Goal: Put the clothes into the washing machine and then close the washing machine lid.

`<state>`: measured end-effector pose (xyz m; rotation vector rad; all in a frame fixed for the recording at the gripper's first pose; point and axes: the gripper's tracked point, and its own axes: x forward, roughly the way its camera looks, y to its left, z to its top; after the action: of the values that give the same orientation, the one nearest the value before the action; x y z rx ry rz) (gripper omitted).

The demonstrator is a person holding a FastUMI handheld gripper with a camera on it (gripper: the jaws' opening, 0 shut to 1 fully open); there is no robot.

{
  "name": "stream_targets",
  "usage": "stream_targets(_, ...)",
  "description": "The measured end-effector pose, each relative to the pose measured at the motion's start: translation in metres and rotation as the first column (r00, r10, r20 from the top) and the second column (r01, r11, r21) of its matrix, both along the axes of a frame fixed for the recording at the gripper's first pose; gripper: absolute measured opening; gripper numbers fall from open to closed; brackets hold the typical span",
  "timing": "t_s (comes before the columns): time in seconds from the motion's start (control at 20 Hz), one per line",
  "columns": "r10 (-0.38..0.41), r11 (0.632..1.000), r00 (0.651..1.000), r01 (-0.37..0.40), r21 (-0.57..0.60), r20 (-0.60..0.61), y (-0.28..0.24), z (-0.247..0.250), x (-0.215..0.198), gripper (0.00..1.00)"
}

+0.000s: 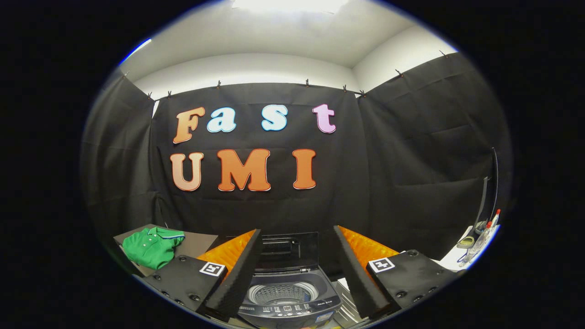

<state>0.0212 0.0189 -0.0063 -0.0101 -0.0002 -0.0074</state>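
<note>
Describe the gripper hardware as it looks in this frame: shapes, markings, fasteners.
The gripper has two wedge-shaped fingers with ribbed inner faces, spread open around empty space. Each sits on a flat black plate with round screw heads and a square black-and-white fiducial tag. No cables or sleeve visible.

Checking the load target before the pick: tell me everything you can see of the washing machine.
The washing machine is a small dark grey top-loader seen between the fingers of the open gripper, just ahead of them. Its lid stands raised at the back, dark and slatted. The drum is pale, perforated metal by its look, and looks empty. A control panel with small buttons runs along the near edge. Nothing touches it.
</note>
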Motion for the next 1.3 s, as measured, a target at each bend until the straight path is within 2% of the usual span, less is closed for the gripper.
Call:
stream_targets(0.25, 0.020, 1.000, 0.999, -0.020, 0.012, -0.025, 0.000, -0.008, 0.013, 0.98)
stream_targets(0.5, -0.002, 1.000, 1.000, 0.002, -0.010, -0.029, -0.022, -0.005, 0.041, 0.98)
stream_targets(0.85, 0.075, 0.997, 0.996, -0.074, 0.015, -0.044, -0.021, 0.003, 0.078, 0.98)
stream_targets(1.1, 0.085, 0.996, 0.995, -0.084, 0.018, -0.055, 0.016, 0.004, 0.085, 0.97)
stream_targets(1.2, 0.070, 0.997, 0.996, -0.069, 0.019, -0.052, 0.043, 0.008, 0.088, 0.97)
stream_targets(1.3, 0.087, 0.996, 0.995, -0.086, 0.025, -0.045, 0.087, 0.013, 0.088, 0.97)
